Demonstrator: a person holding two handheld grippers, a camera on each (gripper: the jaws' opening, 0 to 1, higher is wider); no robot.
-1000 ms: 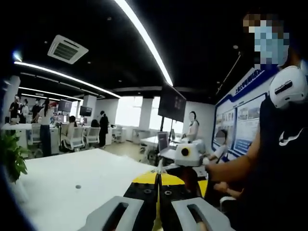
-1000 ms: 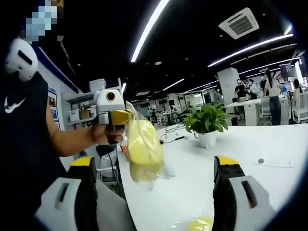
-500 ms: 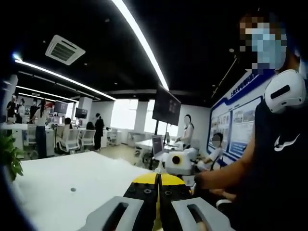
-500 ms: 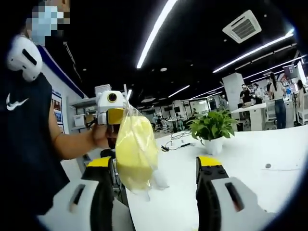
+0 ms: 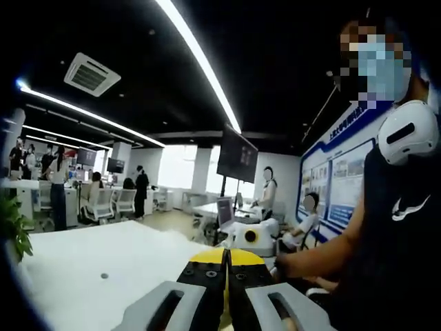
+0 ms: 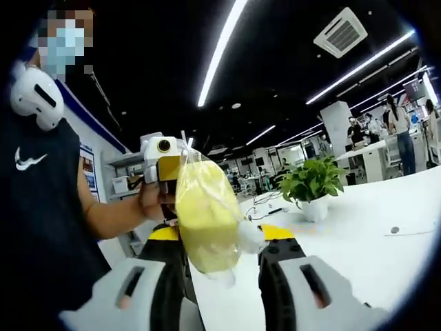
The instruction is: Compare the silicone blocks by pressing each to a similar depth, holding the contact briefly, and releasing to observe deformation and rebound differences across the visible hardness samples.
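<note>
Now the yellow block in its clear bag (image 6: 207, 214) is hanging up in the air from the left gripper (image 6: 167, 170), which is pinching the bag's top. Meanwhile the right gripper (image 6: 222, 238) is narrowing around it, not squeezing yet, above the white table (image 6: 358, 241).

Long white ceiling light strips (image 5: 200, 65) glare against a dark ceiling in both gripper views, bowed by fisheye distortion toward the edges. Daylight from far windows (image 5: 185, 162) blows out to white. The glossy white bench (image 6: 372, 241) reflects brightly; the near grey-and-yellow jaws look soft and slightly blurred.
</note>
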